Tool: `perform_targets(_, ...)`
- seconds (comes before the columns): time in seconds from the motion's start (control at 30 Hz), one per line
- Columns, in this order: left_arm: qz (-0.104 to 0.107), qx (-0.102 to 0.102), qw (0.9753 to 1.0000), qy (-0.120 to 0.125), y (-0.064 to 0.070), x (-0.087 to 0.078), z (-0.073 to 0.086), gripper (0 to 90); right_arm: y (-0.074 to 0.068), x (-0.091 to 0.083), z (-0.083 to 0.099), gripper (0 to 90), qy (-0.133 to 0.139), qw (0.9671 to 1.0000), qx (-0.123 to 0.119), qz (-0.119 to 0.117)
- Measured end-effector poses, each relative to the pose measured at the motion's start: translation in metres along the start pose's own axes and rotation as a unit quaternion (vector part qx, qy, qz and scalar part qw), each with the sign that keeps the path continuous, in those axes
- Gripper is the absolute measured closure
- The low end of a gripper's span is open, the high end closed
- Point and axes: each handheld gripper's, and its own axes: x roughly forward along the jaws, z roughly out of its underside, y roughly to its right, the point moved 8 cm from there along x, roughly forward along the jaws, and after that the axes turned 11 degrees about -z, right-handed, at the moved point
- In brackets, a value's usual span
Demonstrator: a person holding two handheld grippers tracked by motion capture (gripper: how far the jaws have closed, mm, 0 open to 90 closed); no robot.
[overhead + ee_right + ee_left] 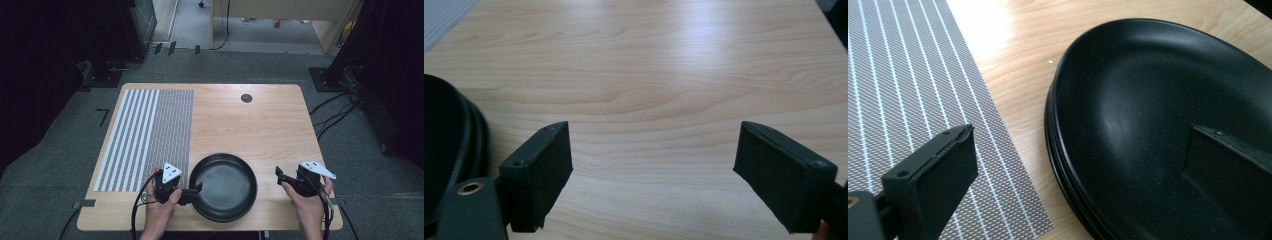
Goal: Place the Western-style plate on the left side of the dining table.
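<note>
A stack of black round plates sits on the wooden table near its front edge; the rims show stacked layers. My left gripper is open at the stack's left rim. In the left gripper view one jaw stands over the striped mat and the other over the top plate's inside, with the rim between them. My right gripper is open to the right of the plates, apart from them. In the right gripper view its jaws are above bare wood, with the plates' edge at the left.
A grey placemat with white stripes covers the table's left part and reaches close to the plates. A dark round cable hole lies near the far edge. Bare wood spreads across the middle and right. Cables trail on the carpet at the right.
</note>
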Motion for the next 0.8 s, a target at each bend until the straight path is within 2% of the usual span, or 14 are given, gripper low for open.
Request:
perform_targets(0.2, 0.008, 0.007, 0.9999, -0.014, 0.008, 0.004, 0.005, 1.0, -0.019, -0.002, -0.005, 19.0, 0.009, 0.9998, 0.001, -0.017)
perform_targets(0.33, 0.006, 0.007, 0.9998, -0.020, 0.012, 0.005, 0.008, 1.0, -0.029, -0.002, -0.006, 23.7, 0.014, 0.9994, -0.007, -0.032)
perform_targets(0.4, 0.005, 0.008, 0.9997, -0.022, 0.014, 0.006, 0.009, 1.0, -0.033, -0.001, -0.006, 28.0, 0.019, 0.9989, -0.020, -0.037)
perform_targets(0.57, 0.005, 0.009, 0.9997, -0.022, 0.016, 0.005, 0.009, 1.4, -0.044, 0.000, -0.005, 44.3, 0.024, 0.9974, -0.024, -0.064)
perform_targets(0.67, -0.013, 0.010, 0.9996, -0.022, 0.014, 0.006, 0.009, 6.8, -0.053, 0.002, -0.001, 48.8, 0.017, 0.9955, -0.023, -0.090)
perform_targets(0.8, -0.019, 0.007, 0.9994, -0.027, 0.014, 0.007, 0.011, 13.3, -0.066, 0.006, 0.002, 52.0, 0.006, 0.9938, -0.025, -0.108)
